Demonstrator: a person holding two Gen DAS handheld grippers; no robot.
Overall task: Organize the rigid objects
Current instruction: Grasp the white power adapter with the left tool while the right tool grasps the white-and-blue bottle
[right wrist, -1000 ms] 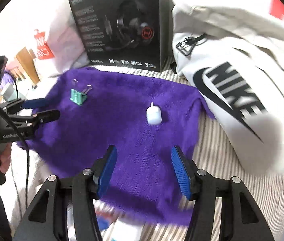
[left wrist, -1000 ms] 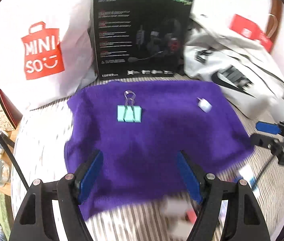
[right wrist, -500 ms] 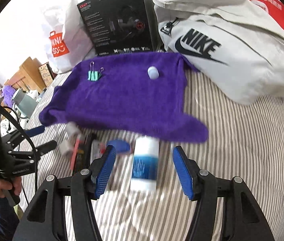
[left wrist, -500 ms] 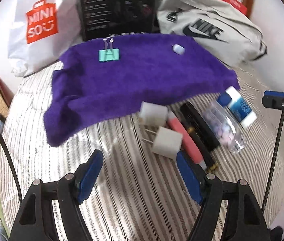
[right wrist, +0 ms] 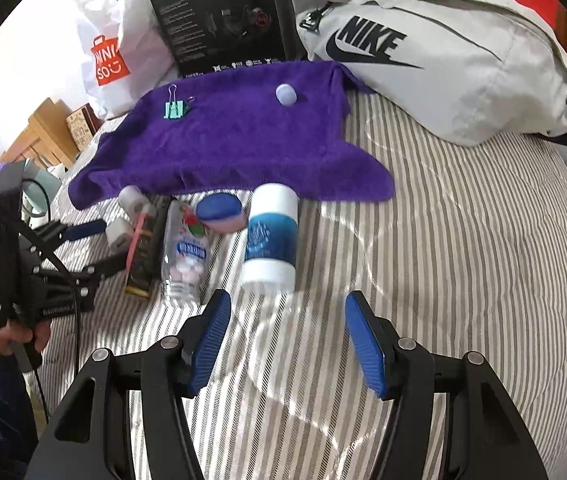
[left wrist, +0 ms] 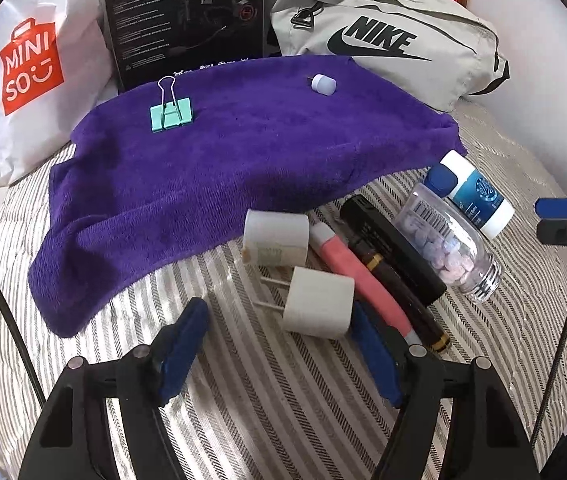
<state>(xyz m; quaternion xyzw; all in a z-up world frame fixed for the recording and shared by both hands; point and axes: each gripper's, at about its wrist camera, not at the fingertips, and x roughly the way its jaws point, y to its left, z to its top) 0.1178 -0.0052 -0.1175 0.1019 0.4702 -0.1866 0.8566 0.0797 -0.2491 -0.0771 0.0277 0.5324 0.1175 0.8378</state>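
Your left gripper [left wrist: 279, 340] has just been closing; its jaws remain apart, with the nearer white charger plug [left wrist: 318, 303] between them, unclamped. Your right gripper [right wrist: 287, 340] stands open just short of the white bottle [right wrist: 271, 236], blue-labelled, lying on the striped bedcover [right wrist: 463, 240].

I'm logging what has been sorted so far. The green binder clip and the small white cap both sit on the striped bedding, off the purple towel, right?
Not quite. In the left wrist view, the green binder clip and the small white cap both sit on the purple towel, not on the striped bedding.
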